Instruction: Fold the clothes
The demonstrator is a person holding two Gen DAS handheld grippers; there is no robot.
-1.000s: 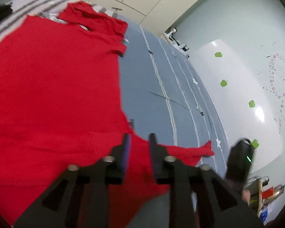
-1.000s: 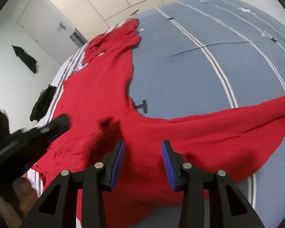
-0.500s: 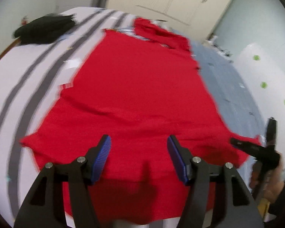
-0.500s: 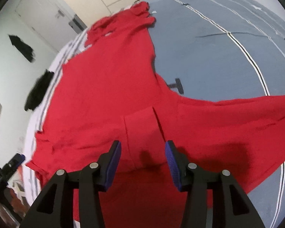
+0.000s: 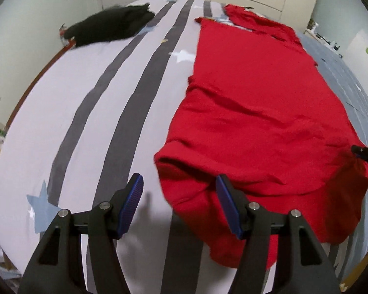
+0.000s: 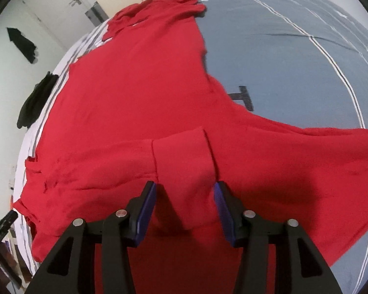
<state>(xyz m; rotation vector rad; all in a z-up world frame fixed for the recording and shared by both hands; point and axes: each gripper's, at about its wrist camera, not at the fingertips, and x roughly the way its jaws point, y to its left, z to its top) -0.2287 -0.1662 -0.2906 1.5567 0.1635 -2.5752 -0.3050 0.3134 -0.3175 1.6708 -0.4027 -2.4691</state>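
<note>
One red shirt (image 5: 257, 112) lies spread on the bed (image 5: 61, 122), its left edge beside bare striped sheet, blue sheet open to its right. The left gripper (image 5: 179, 198) stands wide, straddling that edge, gripping nothing. The right gripper (image 6: 185, 208), just narrowing, brackets a raised fold (image 6: 184, 156), pads at its sides.

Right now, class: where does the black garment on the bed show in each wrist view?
Left wrist: black garment upper left, on the striped bedding.
Right wrist: black garment at the left edge, midway up.
Shared landmark: the red garment, lying beside it.
</note>
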